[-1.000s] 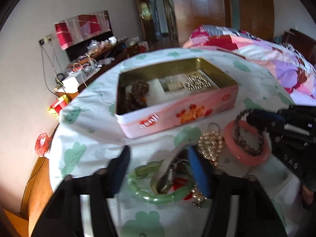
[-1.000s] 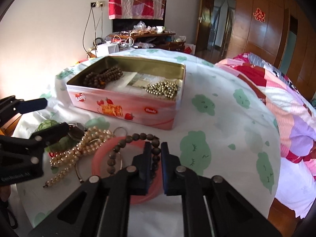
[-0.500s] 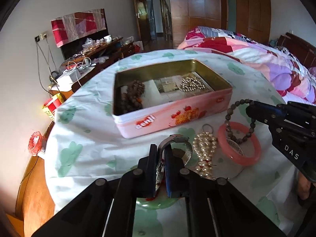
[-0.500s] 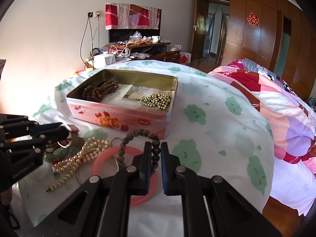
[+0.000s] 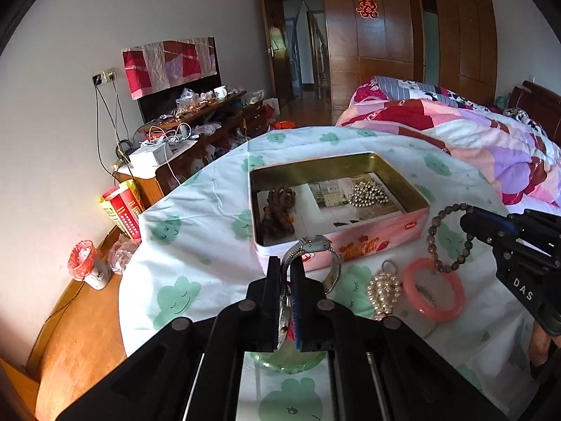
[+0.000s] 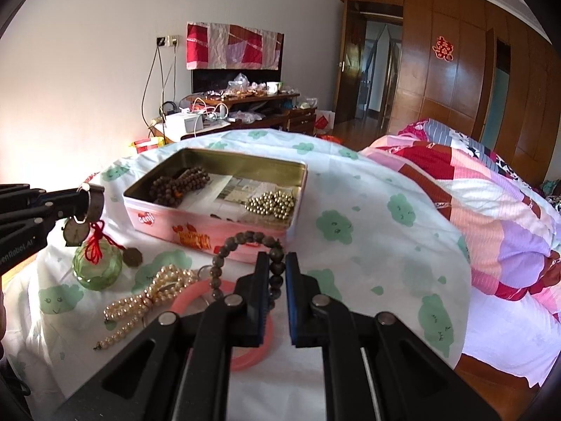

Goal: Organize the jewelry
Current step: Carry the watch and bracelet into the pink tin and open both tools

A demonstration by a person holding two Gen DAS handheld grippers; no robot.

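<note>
- Tin (image 6: 196,224): on table (image 6: 368,210), mid-cloth; two bead heaps inside, apart.
- Pearl strand (image 6: 147,298), bangle (image 6: 256,358), glass pendant (image 6: 96,266): on cloth before tin.
- Bed (image 6: 491,203): right of table.
- Sideboard (image 6: 245,101): behind.

Metal watch (image 5: 313,249), bead bracelet (image 6: 245,259) aloft

We're in a home bedroom. A bed (image 6: 491,217) with a pink, red and purple patchwork quilt (image 5: 491,147) fills the right side. Wooden wardrobes (image 6: 455,80) line the far wall, a red paper charm (image 6: 443,49) stuck on one door. There's an open doorway (image 5: 301,45), a cluttered sideboard (image 6: 245,101) with chargers and cables, and a table under a cloth (image 6: 368,217) printed with green clouds.
</note>
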